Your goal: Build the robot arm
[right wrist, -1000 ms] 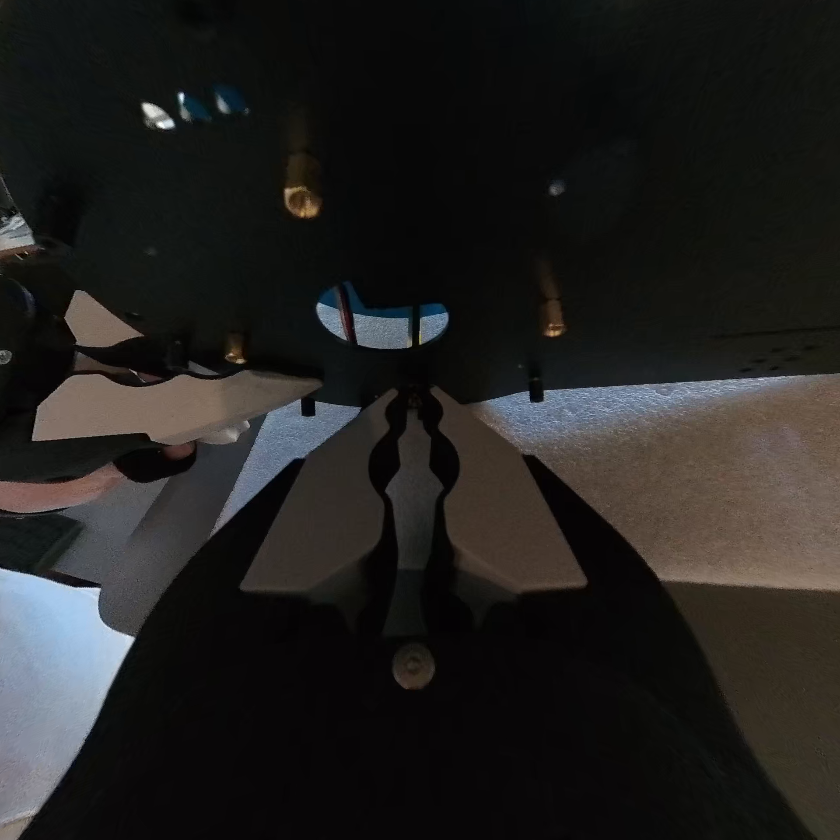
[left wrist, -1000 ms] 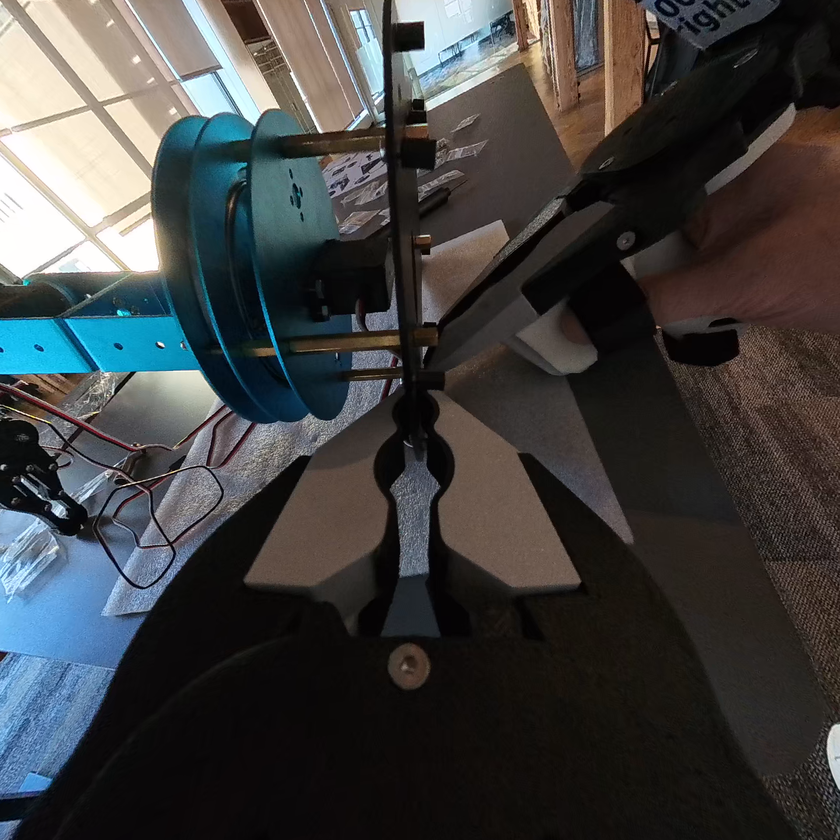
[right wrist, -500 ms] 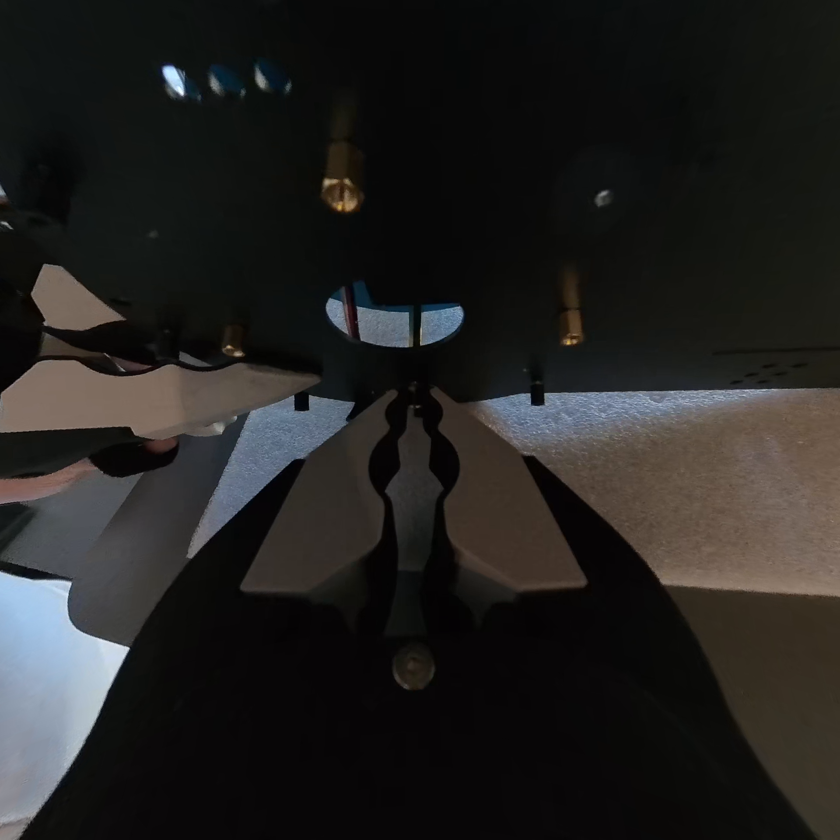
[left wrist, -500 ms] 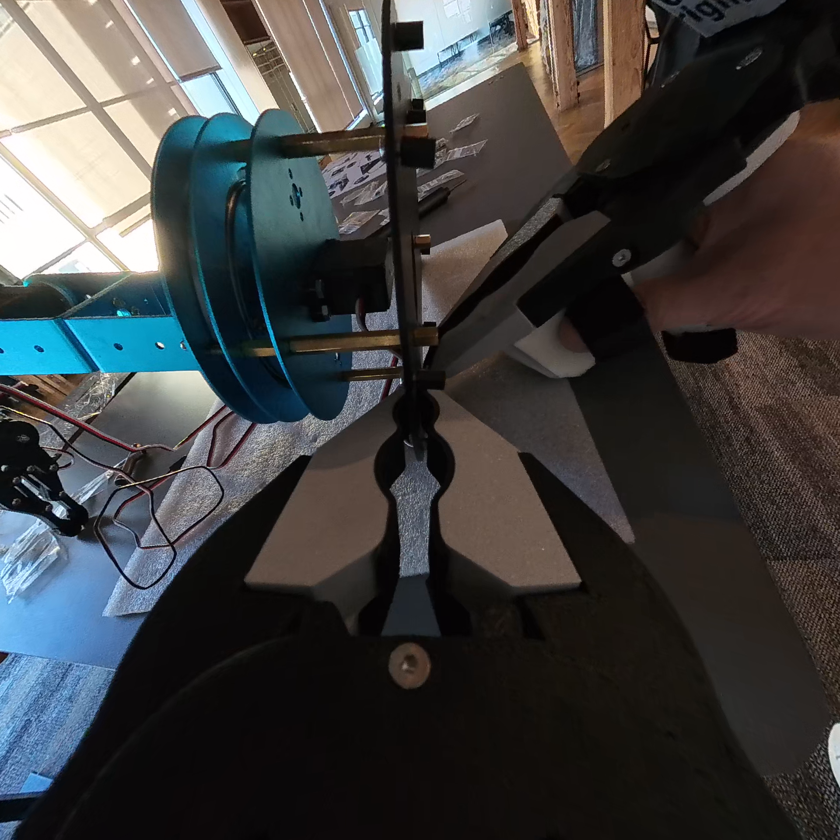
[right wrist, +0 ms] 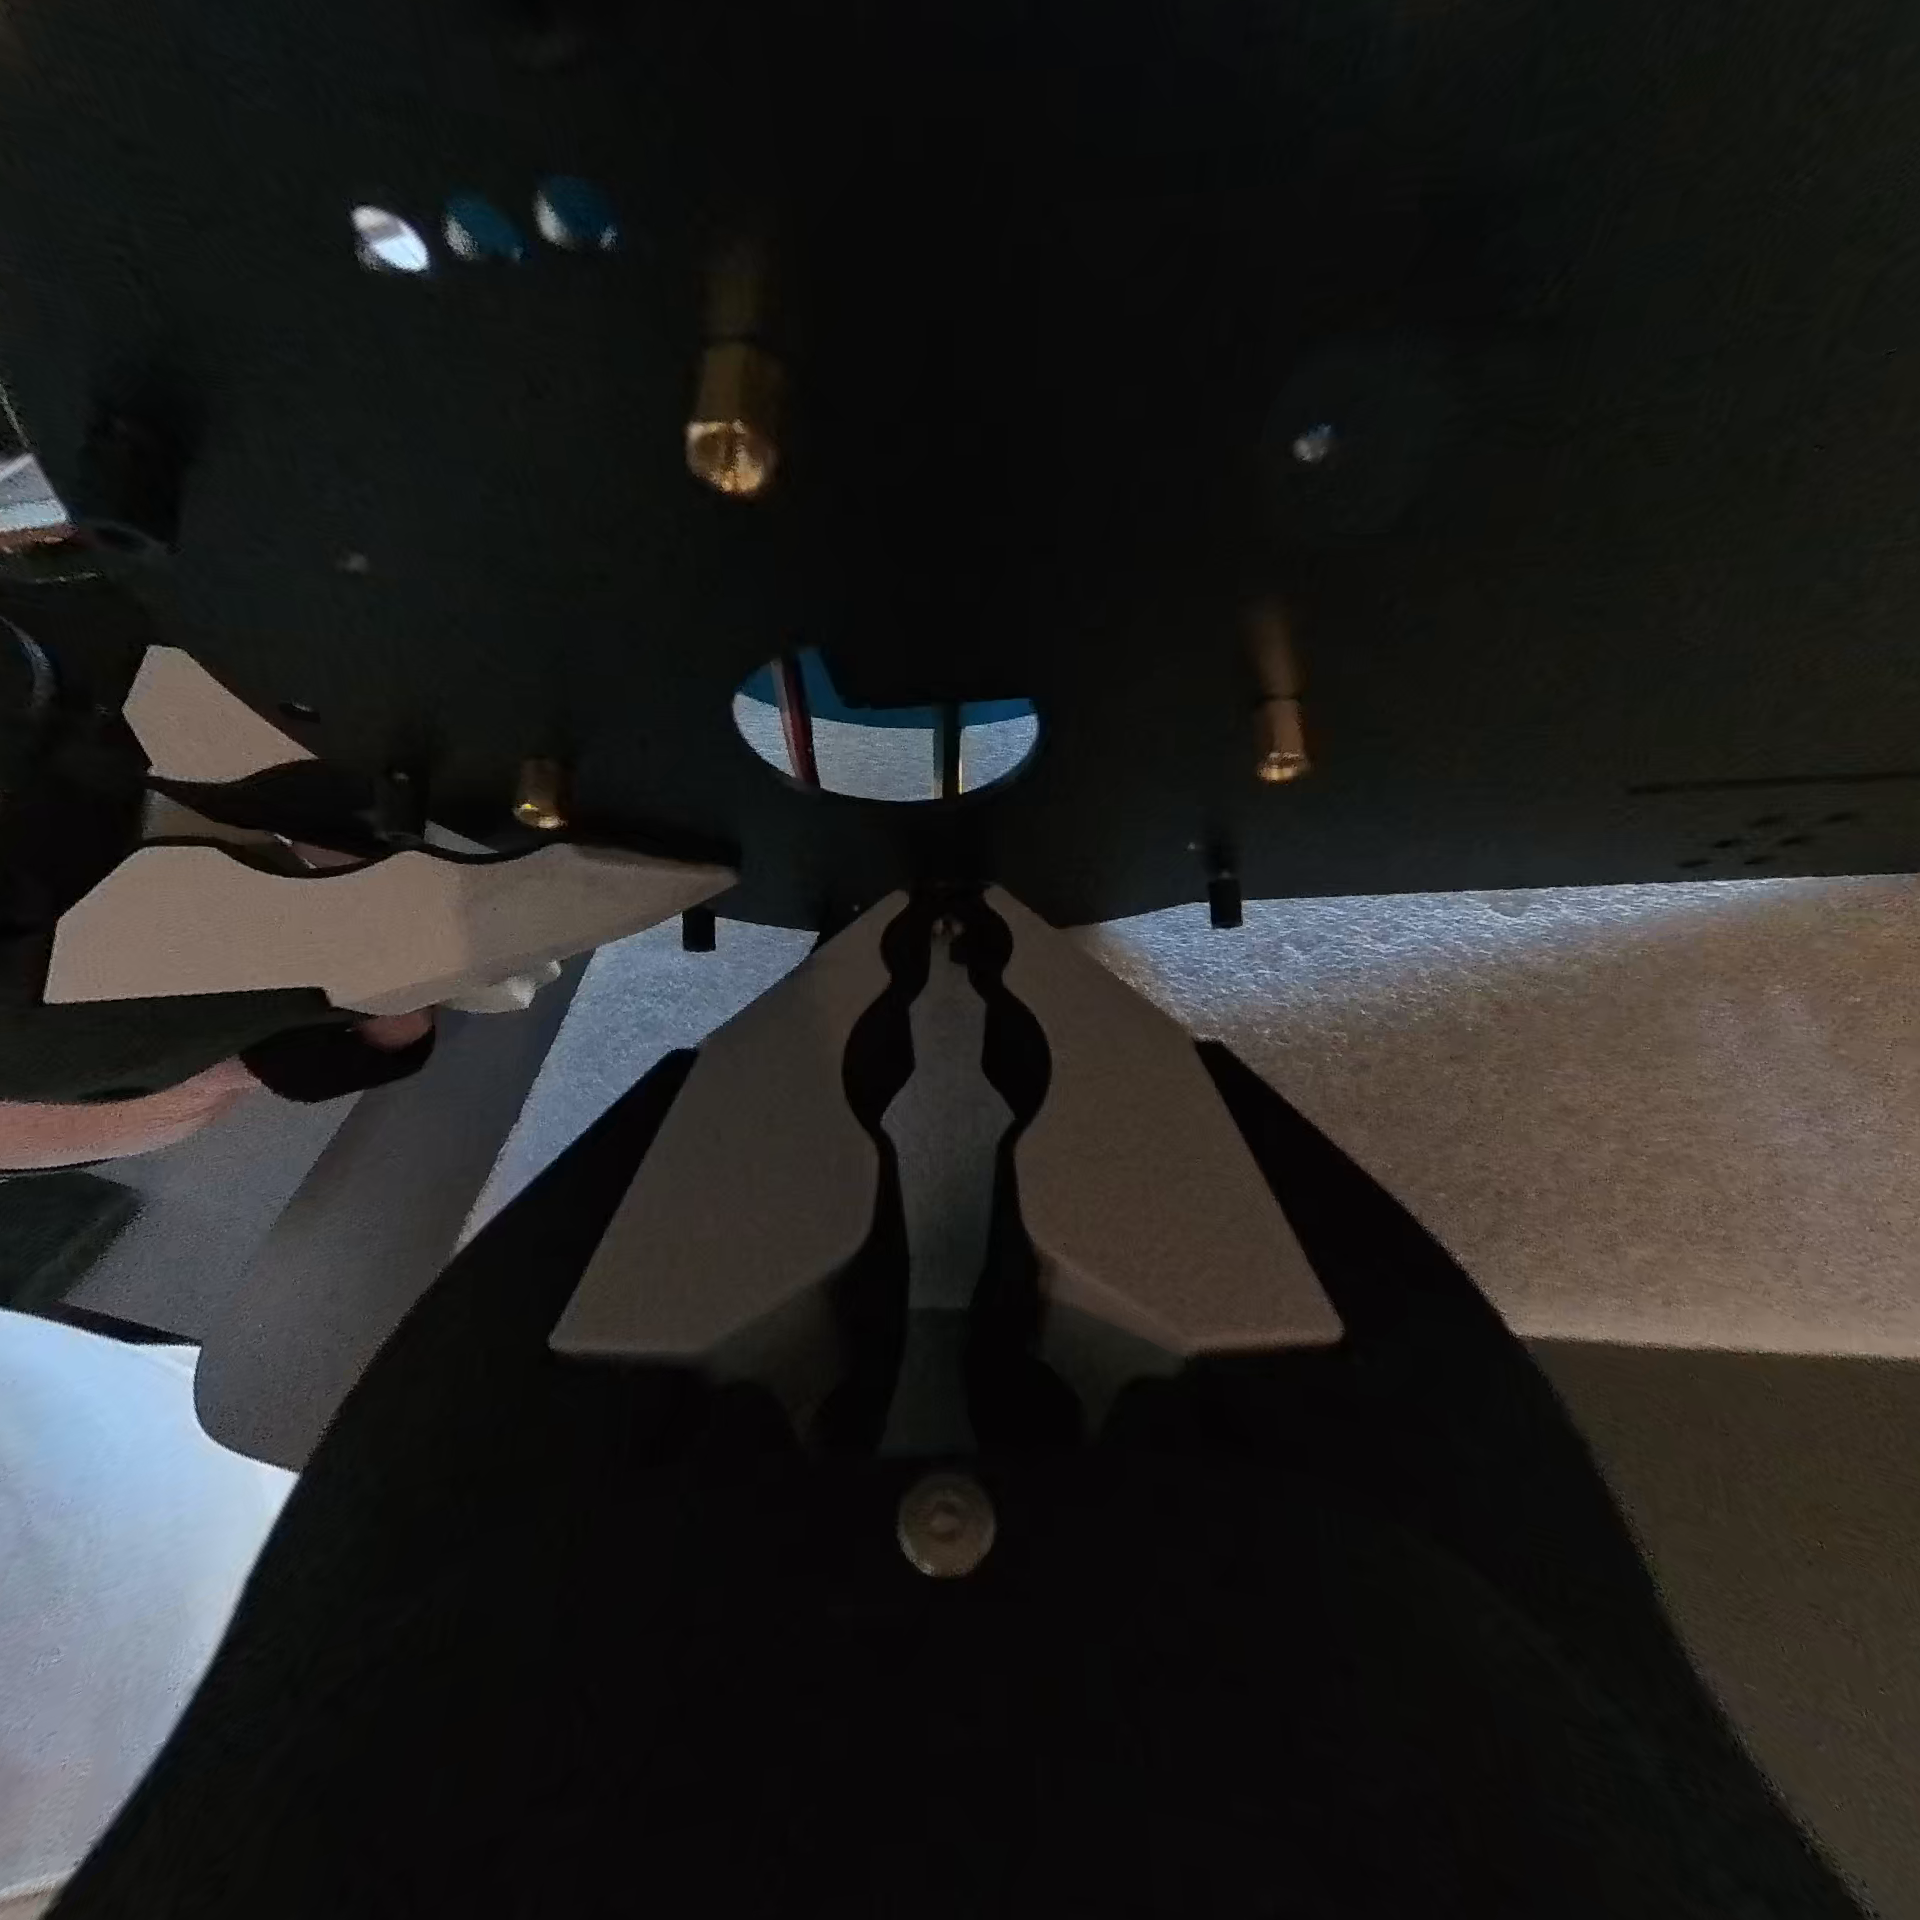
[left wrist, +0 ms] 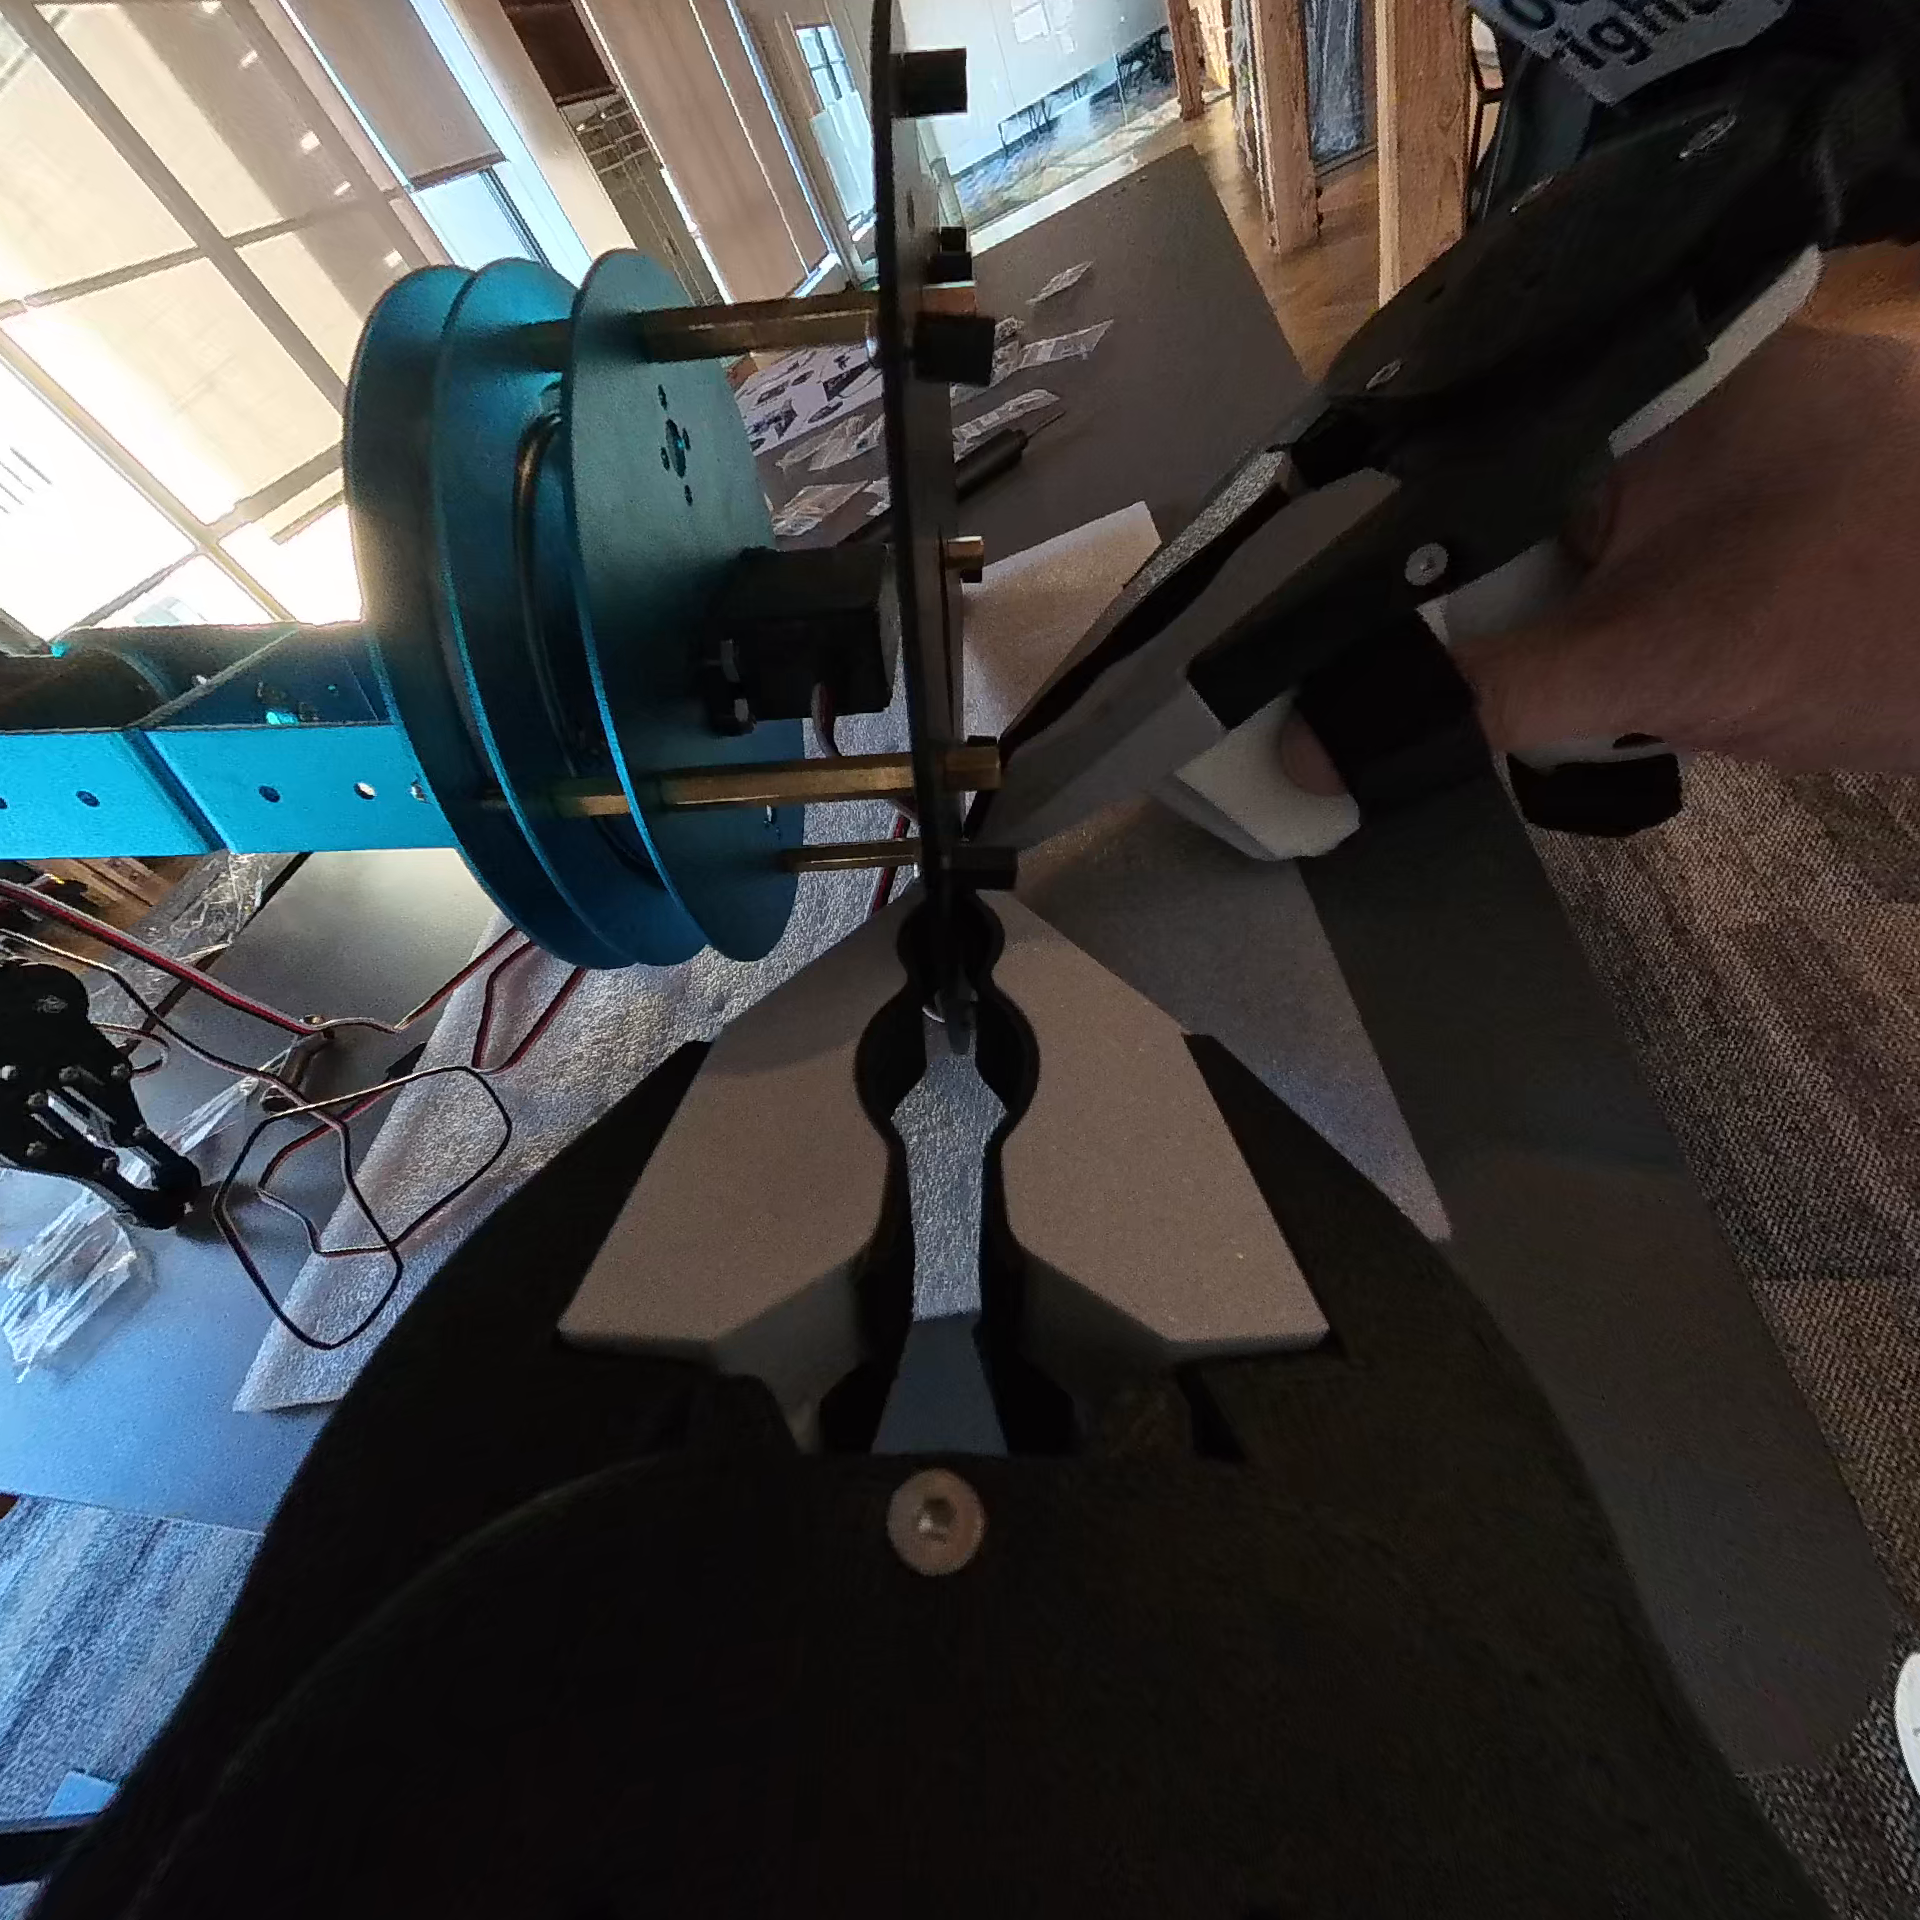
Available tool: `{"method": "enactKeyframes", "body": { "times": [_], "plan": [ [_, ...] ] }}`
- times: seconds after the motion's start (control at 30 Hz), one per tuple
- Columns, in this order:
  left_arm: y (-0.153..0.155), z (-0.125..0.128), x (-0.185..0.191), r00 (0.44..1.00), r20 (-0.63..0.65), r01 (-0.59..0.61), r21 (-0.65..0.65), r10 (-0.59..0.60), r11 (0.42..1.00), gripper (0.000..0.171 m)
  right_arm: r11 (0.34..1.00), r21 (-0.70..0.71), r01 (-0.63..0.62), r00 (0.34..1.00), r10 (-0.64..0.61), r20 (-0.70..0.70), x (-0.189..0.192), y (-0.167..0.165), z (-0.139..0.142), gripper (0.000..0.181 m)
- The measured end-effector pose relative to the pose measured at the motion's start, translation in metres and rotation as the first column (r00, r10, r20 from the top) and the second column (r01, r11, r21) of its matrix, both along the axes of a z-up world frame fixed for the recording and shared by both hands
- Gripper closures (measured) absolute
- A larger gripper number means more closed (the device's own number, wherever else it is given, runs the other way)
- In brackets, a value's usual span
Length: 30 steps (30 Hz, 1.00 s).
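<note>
1. Two large surfaces lie below the black plate [left wrist: 914, 520]: a dark table [left wrist: 1558, 1299] and, on it, a white foam sheet [left wrist: 1070, 582]. The plate stands on edge above the foam. It would probably land there if it slipped.

2. To one side of the black plate is a stack of blue discs [left wrist: 540, 613] on a blue beam [left wrist: 208, 790]. This stack looks like the heavy side. Its weight could twist the plate out of a thin edge grip.

3. The black plate is seen edge-on in the left wrist view and as a dark face in the right wrist view [right wrist: 1039, 416].

4. The left gripper [left wrist: 951, 997] is clenched on the plate's lower edge, and only its tips bite. In the right wrist view it shows at the plate's lower left [right wrist: 665, 862].

5. The right gripper [right wrist: 951, 925], held by a hand [left wrist: 1745, 582], meets the plate's face low down. Its fingers are drawn almost together. What they pinch, if anything, is too dark to tell. A push there could lever the plate against the left grip.

6. Red and black wires [left wrist: 364, 1195] trail beyond the discs, away from the plate. They could snag if the assembly swings.

7. Brass standoffs [left wrist: 790, 784] bridge the plate and the discs. A sideways load might bend or loosen them.
</note>
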State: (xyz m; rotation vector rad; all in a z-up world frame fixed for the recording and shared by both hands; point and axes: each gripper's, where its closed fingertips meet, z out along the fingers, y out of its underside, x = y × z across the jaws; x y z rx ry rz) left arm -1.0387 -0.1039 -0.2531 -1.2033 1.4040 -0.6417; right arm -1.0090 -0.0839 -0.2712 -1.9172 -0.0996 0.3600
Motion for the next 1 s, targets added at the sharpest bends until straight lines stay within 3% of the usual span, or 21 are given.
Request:
{"method": "enactKeyframes", "body": {
  "times": [1.0],
  "plan": [
    [-0.0001, 0.0002, 0.0000, 1.000, -0.002, 0.003, -0.006, -0.003, 1.000, 0.171, 1.000, 0.001, 0.010, 0.994, -0.010, -0.108, 0.0053, -0.0013, 0.0026, 0.177]
  ]
}}
